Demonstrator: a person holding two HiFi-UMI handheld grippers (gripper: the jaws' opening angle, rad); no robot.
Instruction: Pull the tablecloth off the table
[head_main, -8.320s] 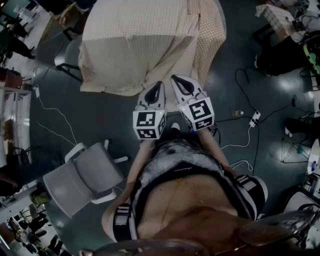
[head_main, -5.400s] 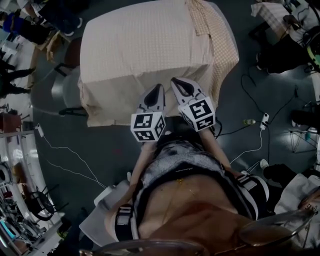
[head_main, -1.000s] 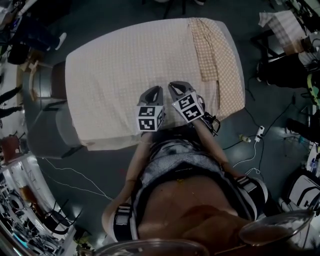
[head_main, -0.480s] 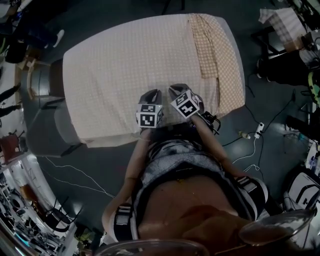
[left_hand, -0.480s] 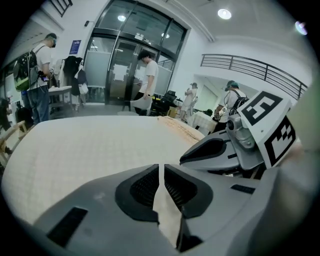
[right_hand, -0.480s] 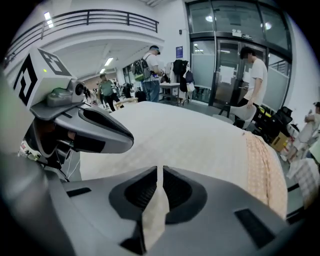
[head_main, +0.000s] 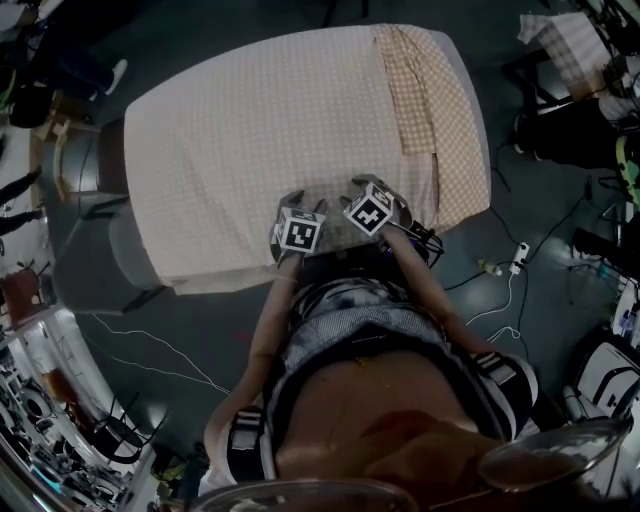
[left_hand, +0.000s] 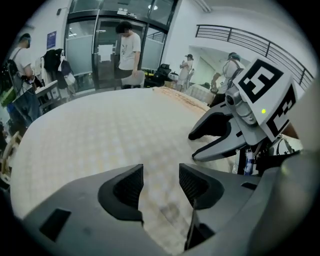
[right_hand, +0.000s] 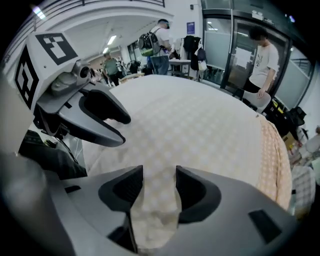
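Observation:
A cream checked tablecloth (head_main: 270, 130) covers the whole table and hangs over its near edge. Both grippers point steeply down at it near that edge, side by side. My left gripper (head_main: 303, 203) has just been opening its jaws; in the left gripper view the left gripper (left_hand: 161, 182) stands apart over the cloth (left_hand: 100, 135), with only flat fabric showing in the gap. My right gripper (head_main: 378, 190) has also just been opening; in its own view the right gripper (right_hand: 159, 185) has a raised fold of cloth (right_hand: 200, 125) between its pads, which are not pressing on it.
A darker orange-checked cloth (head_main: 430, 100) lies along the table's right end. A chair (head_main: 105, 160) stands at the left end. Cables and a power strip (head_main: 515, 262) lie on the floor at the right. People stand beyond the table's far side (left_hand: 127, 45).
Both grippers have dropped from above the table down onto the cloth near its front edge and tipped steeper. Their jaws, shut before, now stand apart.

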